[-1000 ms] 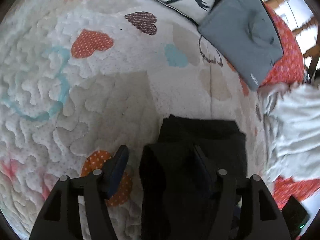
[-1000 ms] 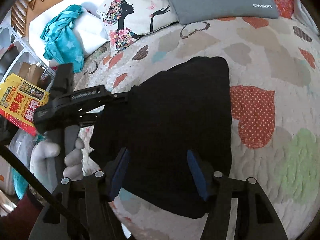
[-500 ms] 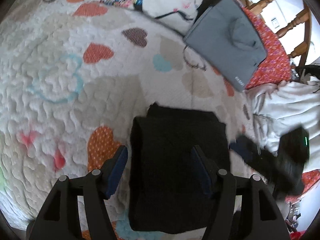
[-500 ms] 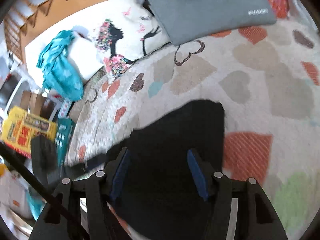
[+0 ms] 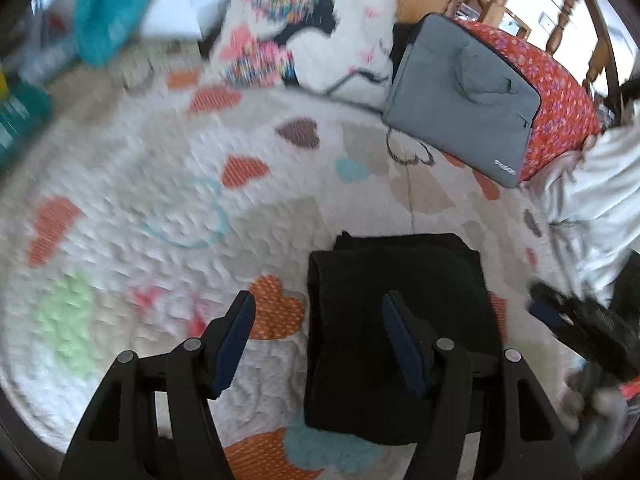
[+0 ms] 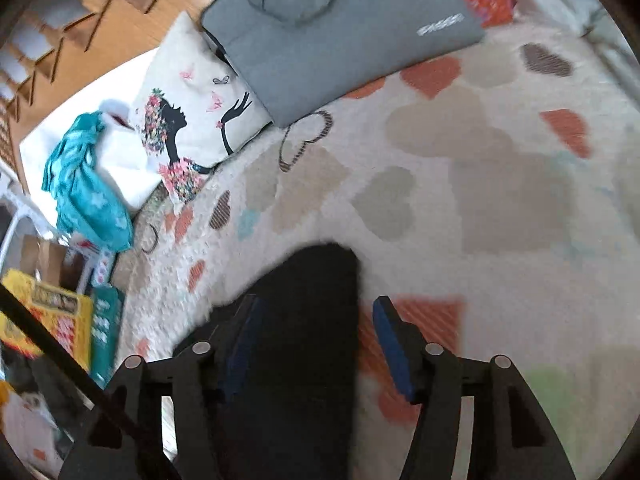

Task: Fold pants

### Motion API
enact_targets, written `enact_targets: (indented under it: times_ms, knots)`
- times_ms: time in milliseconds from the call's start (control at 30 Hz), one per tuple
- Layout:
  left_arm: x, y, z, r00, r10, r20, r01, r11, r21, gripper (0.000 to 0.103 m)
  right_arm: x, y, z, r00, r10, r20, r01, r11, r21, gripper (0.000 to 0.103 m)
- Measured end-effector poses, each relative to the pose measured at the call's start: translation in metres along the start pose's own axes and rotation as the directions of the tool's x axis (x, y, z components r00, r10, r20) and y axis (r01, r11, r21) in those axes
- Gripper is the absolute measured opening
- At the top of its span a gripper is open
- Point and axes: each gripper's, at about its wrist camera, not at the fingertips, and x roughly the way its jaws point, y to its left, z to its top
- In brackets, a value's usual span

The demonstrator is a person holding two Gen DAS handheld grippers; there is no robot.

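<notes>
The black pants (image 5: 396,320) lie folded into a compact rectangle on the white quilt with heart patches (image 5: 160,200). My left gripper (image 5: 320,320) is open and empty, held above the quilt over the pants' left edge. My right gripper (image 6: 316,324) is open and empty above the pants (image 6: 304,340), which show as a dark blurred shape under it. The right gripper also shows at the right edge of the left wrist view (image 5: 576,324), blurred.
A grey laptop sleeve (image 5: 460,108) and a printed pillow (image 5: 304,40) lie at the quilt's far side. A red floral cushion (image 5: 560,96) and white bedding (image 5: 592,200) are to the right. Teal cloth (image 6: 84,192) and yellow boxes (image 6: 44,320) sit off the left edge.
Both grippers have lifted up and back from the folded pants, so more of the quilt shows. The pants stay flat where they were laid. Both views are motion-blurred.
</notes>
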Motion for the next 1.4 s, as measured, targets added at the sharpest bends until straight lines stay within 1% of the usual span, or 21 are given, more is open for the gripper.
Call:
enact_targets:
  times_ms: [33, 100, 133, 167, 200, 233, 267, 300, 367, 400, 567, 700, 833, 867, 1000, 1167, 1400]
  knots:
    - [-0.008, -0.007, -0.005, 0.999, 0.029, 0.033, -0.030, 0.999, 0.015, 0.065, -0.009, -0.002, -0.011, 1.000, -0.019, 0.014, 0.020, 1.000, -0.011, 0.065]
    - [-0.018, -0.016, -0.011, 0.996, 0.062, 0.071, -0.062, 0.998, 0.006, 0.074, -0.025, -0.009, -0.041, 0.997, -0.062, 0.039, 0.063, 0.998, -0.015, 0.066]
    - [-0.022, -0.019, -0.015, 0.994, 0.070, 0.087, -0.070, 0.998, -0.008, 0.082, -0.029, -0.013, -0.053, 0.996, -0.078, 0.047, 0.079, 0.997, -0.011, 0.066]
    - [-0.026, -0.020, -0.019, 0.991, 0.077, 0.107, -0.075, 0.997, -0.028, 0.086, -0.032, -0.016, -0.064, 0.994, -0.096, 0.055, 0.096, 0.995, -0.006, 0.066]
    - [-0.030, -0.022, -0.024, 0.989, 0.086, 0.119, -0.081, 0.995, -0.050, 0.086, -0.035, -0.019, -0.073, 0.991, -0.115, 0.067, 0.116, 0.993, -0.008, 0.066]
    - [-0.031, -0.024, -0.028, 0.989, 0.094, 0.110, -0.089, 0.995, -0.056, 0.086, -0.038, -0.021, -0.083, 0.986, -0.145, 0.085, 0.147, 0.989, -0.022, 0.066]
    - [-0.028, -0.029, -0.033, 0.992, 0.107, 0.063, -0.105, 0.994, -0.031, 0.086, -0.038, -0.022, -0.089, 0.982, -0.164, 0.093, 0.168, 0.985, -0.032, 0.066]
    - [-0.024, -0.034, -0.036, 0.993, 0.110, 0.032, -0.110, 0.994, -0.008, 0.086, -0.039, -0.024, -0.096, 0.978, -0.184, 0.097, 0.189, 0.981, -0.044, 0.066]
    - [-0.021, -0.043, -0.047, 0.992, 0.127, -0.007, -0.127, 0.992, 0.028, 0.086, -0.042, -0.027, -0.105, 0.978, -0.185, 0.094, 0.190, 0.980, -0.053, 0.066]
    - [-0.020, -0.045, -0.051, 0.991, 0.134, -0.010, -0.134, 0.991, 0.030, 0.086, -0.044, -0.028, -0.108, 0.978, -0.183, 0.098, 0.189, 0.981, -0.053, 0.066]
    - [-0.023, -0.063, -0.066, 0.989, 0.144, -0.018, -0.142, 0.987, 0.077, 0.086, -0.048, -0.023, -0.113, 0.980, -0.172, 0.102, 0.180, 0.981, -0.076, 0.066]
    - [-0.031, -0.081, -0.068, 0.986, 0.167, 0.025, -0.168, 0.975, 0.143, 0.086, -0.048, -0.018, -0.116, 0.981, -0.165, 0.101, 0.174, 0.980, -0.092, 0.067]
    - [-0.033, -0.093, -0.070, 0.973, 0.228, 0.037, -0.230, 0.953, 0.197, 0.086, -0.047, -0.017, -0.117, 0.982, -0.165, 0.088, 0.173, 0.981, -0.093, 0.067]
    - [-0.032, -0.094, -0.070, 0.972, 0.232, 0.034, -0.234, 0.951, 0.202, 0.086, -0.046, -0.016, -0.118, 0.982, -0.166, 0.085, 0.174, 0.980, -0.094, 0.067]
    - [-0.030, -0.091, -0.070, 0.981, 0.192, 0.004, -0.190, 0.963, 0.189, 0.086, -0.043, -0.014, -0.119, 0.982, -0.174, 0.079, 0.181, 0.979, -0.099, 0.067]
    - [-0.029, -0.086, -0.070, 0.986, 0.164, -0.009, -0.160, 0.973, 0.165, 0.086, -0.039, -0.012, -0.119, 0.982, -0.179, 0.066, 0.185, 0.977, -0.107, 0.067]
    - [-0.027, -0.088, -0.073, 0.990, 0.139, -0.023, -0.133, 0.977, 0.165, 0.086, -0.034, -0.012, -0.122, 0.981, -0.187, 0.051, 0.192, 0.975, -0.108, 0.067]
